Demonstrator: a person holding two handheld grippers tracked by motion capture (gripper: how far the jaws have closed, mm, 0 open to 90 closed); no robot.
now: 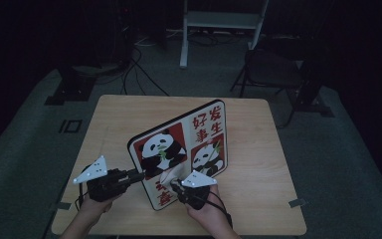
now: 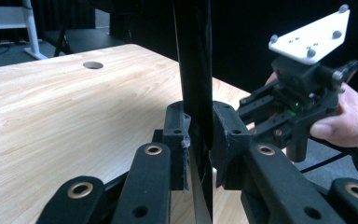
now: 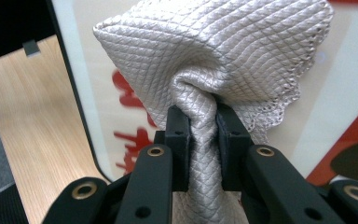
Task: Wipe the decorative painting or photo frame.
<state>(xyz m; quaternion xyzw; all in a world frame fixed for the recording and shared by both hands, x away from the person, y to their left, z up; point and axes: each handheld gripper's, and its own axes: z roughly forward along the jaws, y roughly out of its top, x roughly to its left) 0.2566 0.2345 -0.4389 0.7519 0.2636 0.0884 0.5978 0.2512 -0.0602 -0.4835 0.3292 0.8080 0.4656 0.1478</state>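
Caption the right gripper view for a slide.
Right gripper pinches a bunched pale cloth against the panda board.

My left gripper (image 1: 138, 176), held in my left hand (image 1: 92, 206) near the table's front-left corner, points toward the right edge; its jaws are closed on a thin upright edge. My right gripper (image 1: 173, 184), held in my right hand (image 1: 206, 211) at the front edge, points away from me and slightly left; its jaws are pinched tight on a fold of fabric. Both forearms enter over the front edge.
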